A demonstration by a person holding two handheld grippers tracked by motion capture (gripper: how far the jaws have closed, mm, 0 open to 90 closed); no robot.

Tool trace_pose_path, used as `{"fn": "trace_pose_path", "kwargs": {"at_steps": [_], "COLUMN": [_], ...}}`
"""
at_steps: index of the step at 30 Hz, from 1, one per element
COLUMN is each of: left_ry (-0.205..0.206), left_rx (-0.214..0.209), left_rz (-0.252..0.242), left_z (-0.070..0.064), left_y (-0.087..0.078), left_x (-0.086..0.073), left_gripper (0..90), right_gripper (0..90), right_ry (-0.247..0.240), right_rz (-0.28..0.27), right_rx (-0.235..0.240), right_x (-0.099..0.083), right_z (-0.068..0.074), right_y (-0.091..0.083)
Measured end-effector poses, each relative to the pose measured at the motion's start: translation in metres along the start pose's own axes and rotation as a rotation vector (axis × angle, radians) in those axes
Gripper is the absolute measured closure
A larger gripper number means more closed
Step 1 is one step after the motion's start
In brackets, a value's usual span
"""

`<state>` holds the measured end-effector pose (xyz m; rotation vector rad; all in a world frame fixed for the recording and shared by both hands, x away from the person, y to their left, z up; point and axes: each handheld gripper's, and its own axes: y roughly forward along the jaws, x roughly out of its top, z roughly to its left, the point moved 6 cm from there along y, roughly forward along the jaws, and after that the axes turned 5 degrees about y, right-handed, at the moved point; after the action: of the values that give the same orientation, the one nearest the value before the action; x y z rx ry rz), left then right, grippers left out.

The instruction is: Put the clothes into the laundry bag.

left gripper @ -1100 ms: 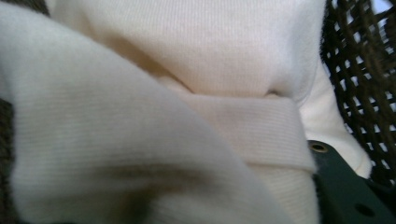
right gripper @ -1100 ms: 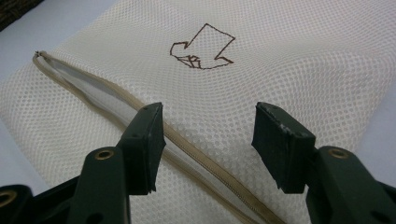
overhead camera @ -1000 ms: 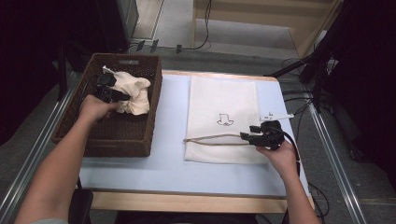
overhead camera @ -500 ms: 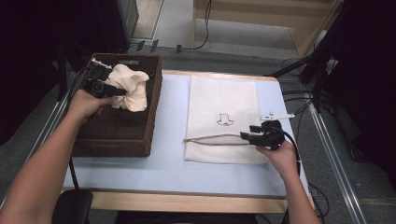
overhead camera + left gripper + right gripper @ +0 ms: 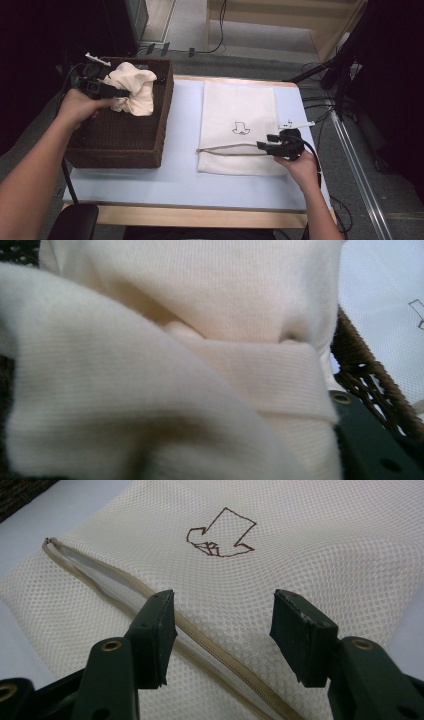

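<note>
Our left hand-held gripper [image 5: 117,92] is clamped on a bunched cream garment [image 5: 134,93], which it holds up above the far end of the dark woven basket [image 5: 120,145]; in the left gripper view the ribbed knit cloth [image 5: 165,365] presses right up against the camera and covers most of the jaws, so we see only one dark jaw at the lower right, with the basket's woven rim [image 5: 370,385] just past it. Our left hand [image 5: 80,107] grips the tool at the basket's far left corner. Our right hand-held gripper [image 5: 222,630] stands open, its two jaws spread well apart with nothing between them, and it hovers just over the near edge of the cream mesh bag [image 5: 240,112]. In the right gripper view the left jaw sits right at the bag's tan zipper [image 5: 150,597], which is partly undone so that the mouth gapes a little, while the right jaw hangs over plain mesh. A small brown arrow-like mark [image 5: 220,532] is drawn on the bag beyond the jaws. The bag lies flat on the pale blue tabletop [image 5: 182,150], just beside the basket, and our right hand [image 5: 300,167] rests at the bag's near right corner.
</note>
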<state>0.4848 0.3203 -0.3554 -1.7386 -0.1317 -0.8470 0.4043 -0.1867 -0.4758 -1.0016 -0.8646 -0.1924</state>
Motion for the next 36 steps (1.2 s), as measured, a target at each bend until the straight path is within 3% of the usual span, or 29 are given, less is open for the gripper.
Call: {"fn": "trace_pose_path", "kwargs": {"at_steps": [6, 12, 18, 27, 36], "left_ry": [0.034, 0.074, 0.112, 0.187, 0.255], "left_rx": [-0.024, -0.081, -0.136, -0.186, -0.239], "left_rz": [-0.025, -0.040, -0.047, -0.064, -0.050], "left_z": [-0.011, -0.028, -0.043, -0.074, -0.107], "left_y": [-0.019, -0.031, -0.036, -0.041, -0.040], "left_x": [0.007, 0.014, 0.020, 0.034, 0.039], "left_gripper": [60.5, 60.4, 60.3, 60.2, 60.1], "right_gripper": [44.5, 44.7, 44.9, 44.9, 44.8], "right_ry": [-0.002, 0.001, -0.001, -0.003, -0.004], "right_rz": [0.001, 0.002, 0.001, -0.002, 0.001], "right_rx": [0.001, 0.002, 0.008, 0.010, 0.011], "right_x": [0.000, 0.000, 0.001, 0.001, 0.001], "right_z": [0.001, 0.001, 0.002, 0.002, 0.002], "right_y": [0.000, 0.000, 0.000, 0.000, 0.000]}}
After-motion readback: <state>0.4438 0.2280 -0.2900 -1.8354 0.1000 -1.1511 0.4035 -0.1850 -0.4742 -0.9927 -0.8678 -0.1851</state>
